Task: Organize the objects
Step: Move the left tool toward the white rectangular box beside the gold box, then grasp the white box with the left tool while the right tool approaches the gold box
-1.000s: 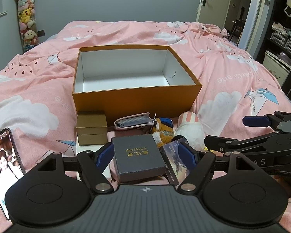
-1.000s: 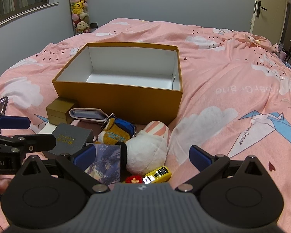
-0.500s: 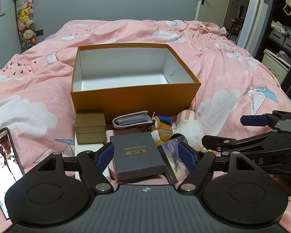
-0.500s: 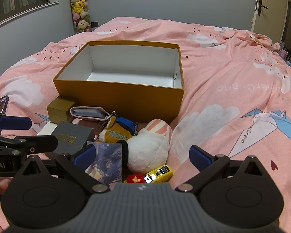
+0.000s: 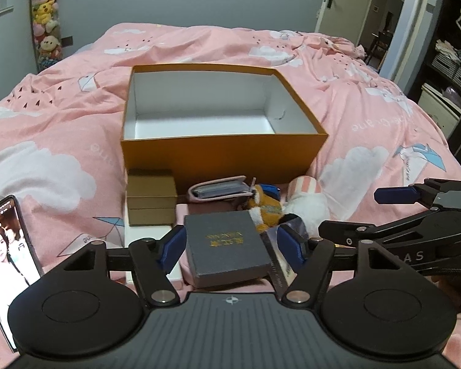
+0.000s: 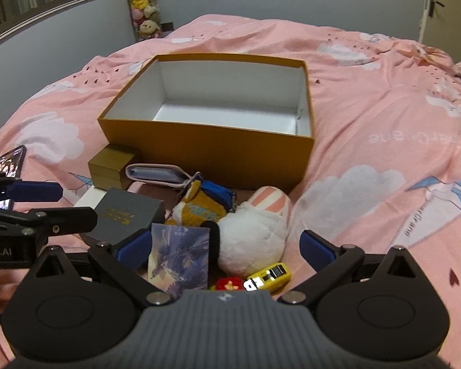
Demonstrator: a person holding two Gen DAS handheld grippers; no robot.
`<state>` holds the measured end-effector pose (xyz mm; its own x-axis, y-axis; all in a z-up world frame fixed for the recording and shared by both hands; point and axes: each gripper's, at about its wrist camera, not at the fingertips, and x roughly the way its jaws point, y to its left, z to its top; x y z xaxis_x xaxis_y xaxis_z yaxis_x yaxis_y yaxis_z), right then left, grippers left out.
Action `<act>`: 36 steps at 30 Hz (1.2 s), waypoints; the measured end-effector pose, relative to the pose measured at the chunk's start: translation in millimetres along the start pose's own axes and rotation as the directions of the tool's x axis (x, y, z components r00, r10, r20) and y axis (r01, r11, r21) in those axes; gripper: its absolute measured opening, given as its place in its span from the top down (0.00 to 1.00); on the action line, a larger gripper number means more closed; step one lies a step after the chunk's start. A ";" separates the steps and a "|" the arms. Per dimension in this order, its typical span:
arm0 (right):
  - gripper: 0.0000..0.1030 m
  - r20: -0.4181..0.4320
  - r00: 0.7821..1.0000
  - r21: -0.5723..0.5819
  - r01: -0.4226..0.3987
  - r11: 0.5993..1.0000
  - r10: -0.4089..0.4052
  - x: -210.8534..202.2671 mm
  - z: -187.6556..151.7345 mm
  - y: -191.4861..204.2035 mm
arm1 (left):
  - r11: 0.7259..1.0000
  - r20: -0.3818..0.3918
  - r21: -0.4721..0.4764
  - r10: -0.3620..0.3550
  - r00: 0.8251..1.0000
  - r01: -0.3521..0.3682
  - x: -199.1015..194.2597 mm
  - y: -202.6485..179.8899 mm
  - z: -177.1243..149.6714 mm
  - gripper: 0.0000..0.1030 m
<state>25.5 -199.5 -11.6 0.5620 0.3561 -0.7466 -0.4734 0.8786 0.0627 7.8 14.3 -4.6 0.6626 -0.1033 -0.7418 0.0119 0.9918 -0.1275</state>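
An open orange box with a white, bare inside stands on the pink bed. In front of it lies a pile of small things. My left gripper straddles a grey box with gold lettering. Its jaws are closing, with a thin gap still showing on each side of the box. My right gripper stands wide open over a purple picture card, a white plush and a yellow toy, touching none of them.
A gold box, a pink card wallet and an orange-and-blue plush lie by the orange box's front wall. A phone with a lit screen lies at the left. My right gripper is close on the right.
The left jaws have drawn in toward the grey box's sides. The right gripper has tipped slightly and stays wide open. Nothing in the pile has moved.
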 end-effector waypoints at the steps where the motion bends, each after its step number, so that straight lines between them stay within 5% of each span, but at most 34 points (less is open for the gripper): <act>1: 0.01 -0.007 1.000 -0.005 -0.013 1.000 0.013 2.1 2.9 0.9 | 1.000 -0.004 -0.010 0.004 1.000 -0.004 1.0 3.9 1.3 0.24; 14: 0.23 -0.076 0.977 -0.028 -0.201 0.979 0.199 43.6 64.5 23.4 | 0.985 -0.054 -0.118 0.123 0.991 -0.129 25.7 57.6 23.5 0.38; 36: 0.23 -0.222 0.904 0.071 -0.358 0.931 0.365 138.9 108.5 96.2 | 0.960 -0.116 -0.178 0.196 0.974 -0.215 43.9 112.6 31.7 0.60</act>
<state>131.7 -31.0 -37.4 0.1846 0.5718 -0.7994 -0.5942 0.7128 0.3727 61.9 123.9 -30.6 0.5603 0.0853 -0.8239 -0.2646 0.9610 -0.0805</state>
